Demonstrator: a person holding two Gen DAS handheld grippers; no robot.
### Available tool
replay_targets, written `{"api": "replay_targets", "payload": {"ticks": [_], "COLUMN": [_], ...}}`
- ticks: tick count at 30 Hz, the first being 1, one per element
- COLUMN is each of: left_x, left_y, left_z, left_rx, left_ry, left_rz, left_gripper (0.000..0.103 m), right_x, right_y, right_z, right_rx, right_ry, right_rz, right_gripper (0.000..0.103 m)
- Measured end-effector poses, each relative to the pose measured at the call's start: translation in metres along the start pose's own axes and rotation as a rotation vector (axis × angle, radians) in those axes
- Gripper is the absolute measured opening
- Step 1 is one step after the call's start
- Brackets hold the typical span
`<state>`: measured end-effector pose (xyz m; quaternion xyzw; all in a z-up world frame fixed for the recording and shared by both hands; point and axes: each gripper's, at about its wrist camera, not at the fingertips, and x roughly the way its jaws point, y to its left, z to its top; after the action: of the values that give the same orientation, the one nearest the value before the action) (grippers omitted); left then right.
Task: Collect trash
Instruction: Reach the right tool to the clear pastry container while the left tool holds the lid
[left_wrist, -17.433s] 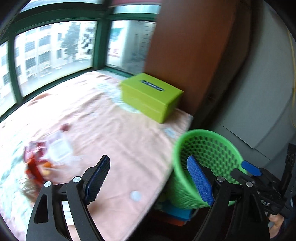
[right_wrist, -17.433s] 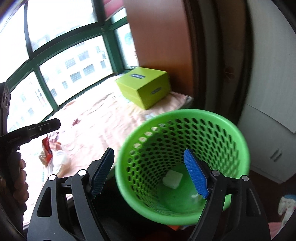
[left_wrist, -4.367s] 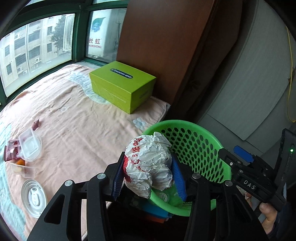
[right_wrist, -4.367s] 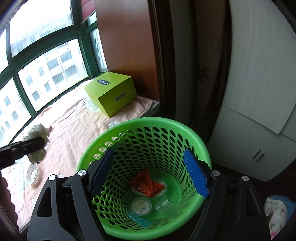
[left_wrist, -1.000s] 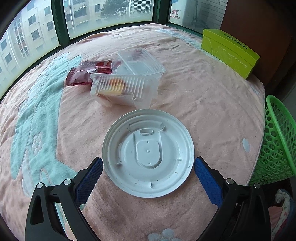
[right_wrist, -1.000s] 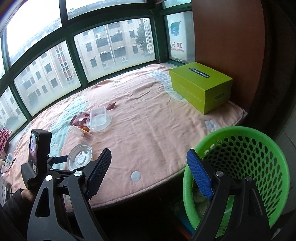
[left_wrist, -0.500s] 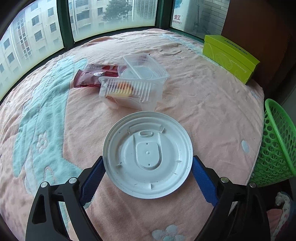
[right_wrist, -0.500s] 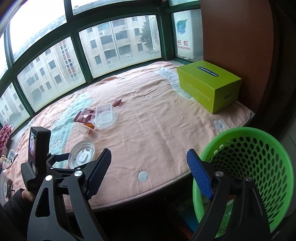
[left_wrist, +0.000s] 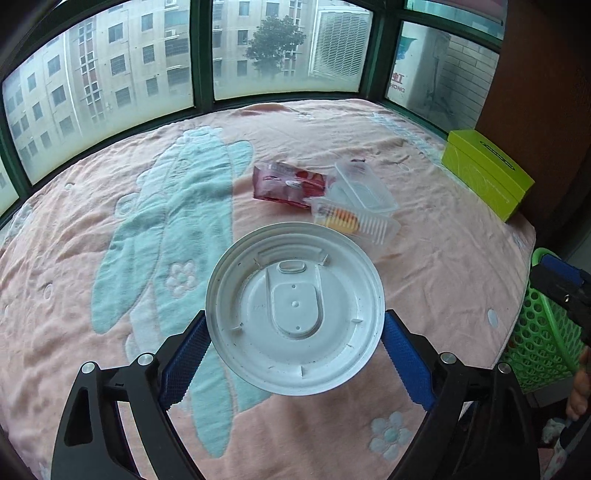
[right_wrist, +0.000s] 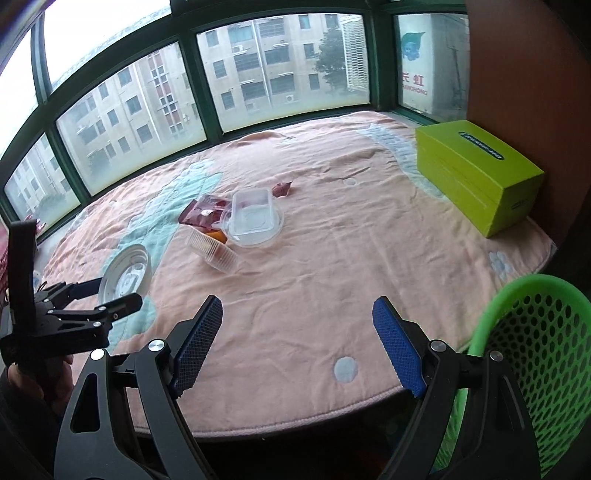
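The left gripper pinches the white round lid between its fingers, lifted off the pink blanket. The right gripper is spread and empty; the green basket sits at its four o'clock.

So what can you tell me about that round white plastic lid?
The round white plastic lid is a shallow disc with a raised rim, an oval panel moulded in its middle and a small tab slot. It looks like thin, slightly specked plastic. The left gripper's blue fingers clamp its opposite edges, and it seems lifted, tilted, above the pink blanket.
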<state>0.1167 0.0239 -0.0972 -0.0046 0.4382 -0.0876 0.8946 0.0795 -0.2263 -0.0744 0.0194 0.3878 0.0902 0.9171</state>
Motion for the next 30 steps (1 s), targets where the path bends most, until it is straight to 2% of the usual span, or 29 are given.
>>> {"api": "replay_targets", "payload": {"ticks": [10,17,19,26,30], "left_x": [-0.009,-0.006,-0.004,0.004,0.006], "left_y": [0.033,0.048,0.051,0.060,0.064], "left_z": [0.004,0.003,0.004,0.006,0.006], "left_rx": [-0.073,-0.108,-0.114,-0.136,-0.143], "left_ry": [-0.019,-0.013,-0.010,0.004,0.006], "left_rz": [0.024,0.029,0.030,0.030,0.030], "left_gripper": [0.088,0.088,0.088,0.088,0.088], "right_x": [0.053,0.091,0.101,0.134,0.147], "right_y": [0.036,0.056,0.059,0.066,0.064], "right_z": [0.013,0.019,0.021,0.030,0.032], "right_rx": [-0.087,-0.154,-0.162,-0.172,-0.145], "right_ry": [0.057,0.098,0.110,0.142,0.167], "right_rz": [0.058,0.065,0.078,0.090,0.107], "right_gripper": [0.081,0.079,0.071,0.063,0.048]}}
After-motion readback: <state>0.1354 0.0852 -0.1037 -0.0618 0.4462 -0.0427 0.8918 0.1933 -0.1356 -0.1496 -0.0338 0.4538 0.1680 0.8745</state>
